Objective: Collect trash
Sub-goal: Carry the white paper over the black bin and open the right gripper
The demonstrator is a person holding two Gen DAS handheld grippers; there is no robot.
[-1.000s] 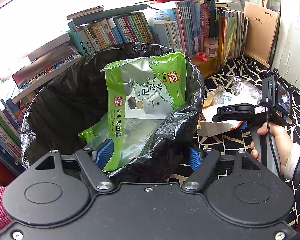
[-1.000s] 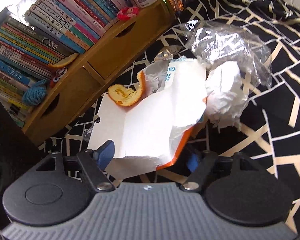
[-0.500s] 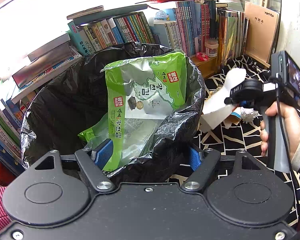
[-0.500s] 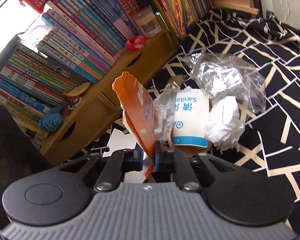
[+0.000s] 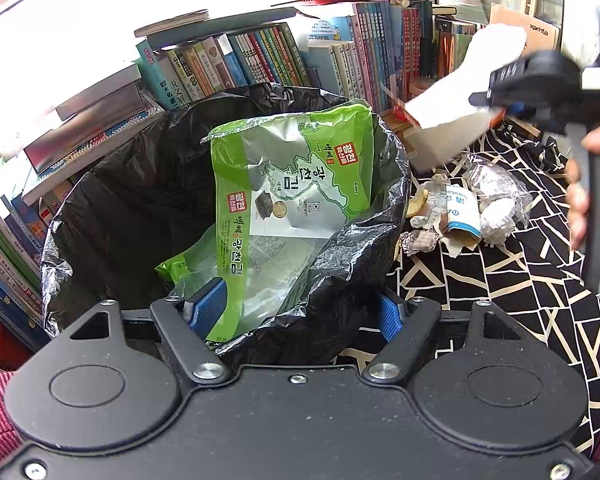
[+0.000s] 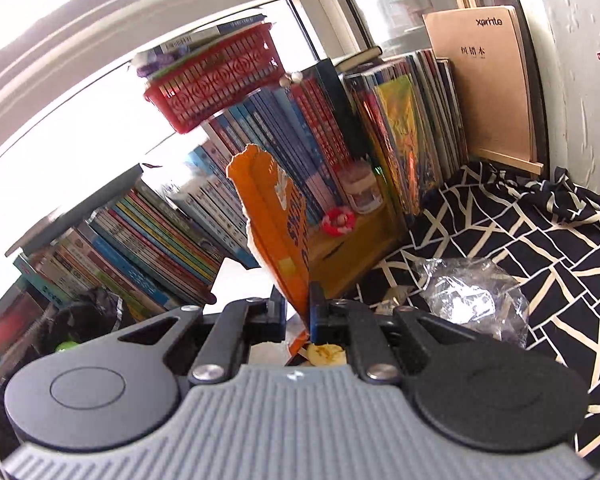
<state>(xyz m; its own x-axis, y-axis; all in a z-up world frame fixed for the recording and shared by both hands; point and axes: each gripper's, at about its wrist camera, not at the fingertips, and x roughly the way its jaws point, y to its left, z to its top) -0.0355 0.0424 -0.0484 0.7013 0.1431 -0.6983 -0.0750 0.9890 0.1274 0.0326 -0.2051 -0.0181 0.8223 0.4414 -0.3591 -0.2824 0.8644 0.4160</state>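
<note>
A black trash bag [image 5: 120, 216] stands open with a green seaweed wrapper [image 5: 292, 176] leaning inside it. My left gripper [image 5: 298, 312] is shut on the bag's bunched near rim, one blue pad inside and one outside. My right gripper [image 6: 298, 312] is shut on a torn orange-and-white wrapper [image 6: 272, 216], which stands up between its pads. In the left wrist view the right gripper [image 5: 496, 108] holds that wrapper [image 5: 452, 120] in the air, to the right of the bag's rim and above it. A paper cup [image 5: 462, 210], crumpled tissue [image 5: 498, 218], clear plastic [image 6: 472, 296] and orange peel [image 6: 326, 354] lie on the cloth.
Rows of books [image 5: 260, 64] and a red basket [image 6: 216, 88] line the back behind the bag. A low wooden shelf [image 6: 352, 248] holds a small jar. The black-and-cream patterned cloth [image 5: 520, 280] covers the surface on the right. A person's hand [image 5: 580, 200] holds the right gripper's handle.
The right gripper closed on the orange-and-white wrapper, then lifted it off the cloth and carried it up toward the bag. The left gripper and the bag stayed still.
</note>
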